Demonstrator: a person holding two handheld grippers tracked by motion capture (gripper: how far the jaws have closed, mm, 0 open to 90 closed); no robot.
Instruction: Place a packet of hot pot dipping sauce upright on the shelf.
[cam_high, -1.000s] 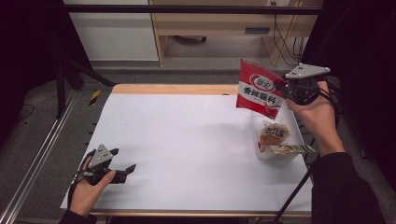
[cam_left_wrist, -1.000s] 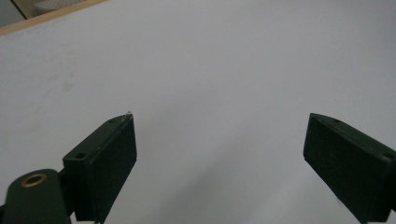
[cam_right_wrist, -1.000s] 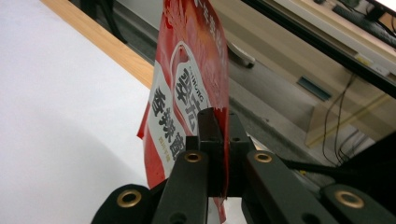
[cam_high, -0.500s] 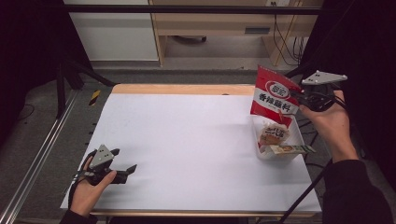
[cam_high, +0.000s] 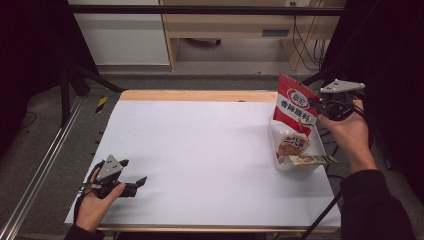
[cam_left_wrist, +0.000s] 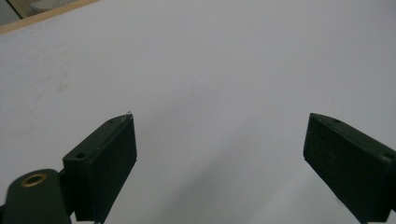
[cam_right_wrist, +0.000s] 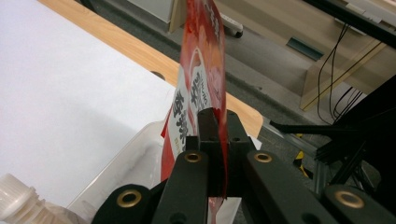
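Right hand-held gripper (cam_high: 320, 106) is clenched on the side edge of the red snack bag (cam_high: 294, 106), which hangs upright, long axis near vertical, directly over the clear bin (cam_high: 300, 166) at the counter's (cam_high: 200, 150) right edge, while the left hand-held gripper (cam_high: 135, 184) rests released, well apart.

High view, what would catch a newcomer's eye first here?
The red snack bag stands out, held upright in the right claw above the clear container at the table's right edge, where other packets already lie. Next, the left claw sits open at the near left corner of the white table.
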